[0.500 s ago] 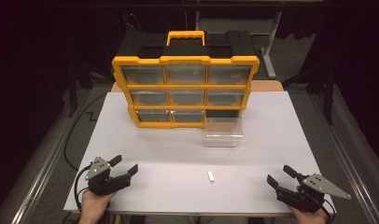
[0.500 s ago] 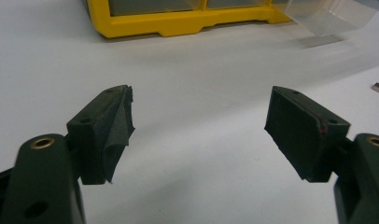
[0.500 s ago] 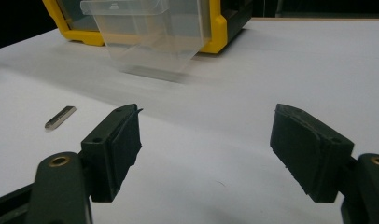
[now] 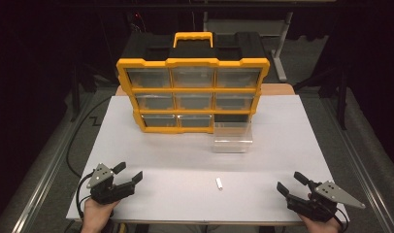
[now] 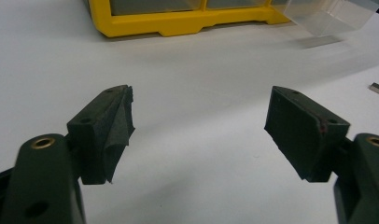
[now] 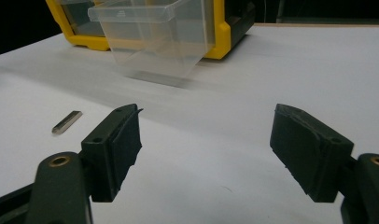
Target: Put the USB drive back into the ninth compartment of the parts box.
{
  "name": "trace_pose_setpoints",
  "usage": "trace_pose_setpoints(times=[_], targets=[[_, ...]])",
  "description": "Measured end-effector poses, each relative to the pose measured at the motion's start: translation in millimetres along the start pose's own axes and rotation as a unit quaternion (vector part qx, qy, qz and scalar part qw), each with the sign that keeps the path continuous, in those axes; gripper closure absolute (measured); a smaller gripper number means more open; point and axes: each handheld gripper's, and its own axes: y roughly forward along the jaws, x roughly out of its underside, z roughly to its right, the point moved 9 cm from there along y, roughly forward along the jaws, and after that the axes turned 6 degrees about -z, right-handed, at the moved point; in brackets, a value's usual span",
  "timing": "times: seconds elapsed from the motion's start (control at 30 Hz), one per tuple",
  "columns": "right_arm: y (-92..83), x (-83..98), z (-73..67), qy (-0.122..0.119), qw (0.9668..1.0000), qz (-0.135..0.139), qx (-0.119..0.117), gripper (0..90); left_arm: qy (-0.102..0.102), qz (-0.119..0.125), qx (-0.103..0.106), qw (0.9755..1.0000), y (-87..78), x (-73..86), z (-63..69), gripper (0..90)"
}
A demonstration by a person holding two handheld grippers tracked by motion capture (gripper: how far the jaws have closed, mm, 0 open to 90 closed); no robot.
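Small metal piece (image 4: 219,183) lies untouched near the counter's (image 4: 292,145) front edge, clear drawer (image 4: 232,137) out beside the organizer (image 4: 192,94), both grippers (image 4: 128,176) (image 4: 290,183) wide-fingered, empty, nothing apparently started.

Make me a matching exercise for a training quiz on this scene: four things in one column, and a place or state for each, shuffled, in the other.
Things:
1. yellow drawer organizer
2. clear plastic drawer
3. small metal bar
4. left claw

Places or states:
A. lying flat on the white table between the two claws
B. open and empty, at the near left edge
C. standing at the far side, handle on top
D. pulled out, sitting in front of the organizer's empty bottom-right slot

Pairs: 1-C, 2-D, 3-A, 4-B
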Motion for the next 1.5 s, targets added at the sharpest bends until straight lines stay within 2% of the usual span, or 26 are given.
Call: trace_pose_setpoints(times=[0.27,0.97,1.33,1.5], targets=[[-3.8,-0.9,4.9,0.021,0.9998,0.005,-0.005,24.0,0.005,-0.003,-0.003,1.0000,0.7,0.4,0.5,24.2],[-1.4,-4.0,-1.0,0.014,0.9997,0.010,-0.019,24.7,0.008,-0.005,-0.001,1.0000,2.2,0.0,1.5,24.7],[4.6,-8.8,-10.7,0.007,0.9993,0.013,-0.034,25.0,0.009,-0.005,-0.002,0.9999,2.4,-0.1,1.4,24.8],[7.2,-13.7,-14.3,0.006,0.9989,0.023,-0.041,25.0,0.009,-0.005,-0.003,0.9999,2.5,-0.2,1.1,24.8]])
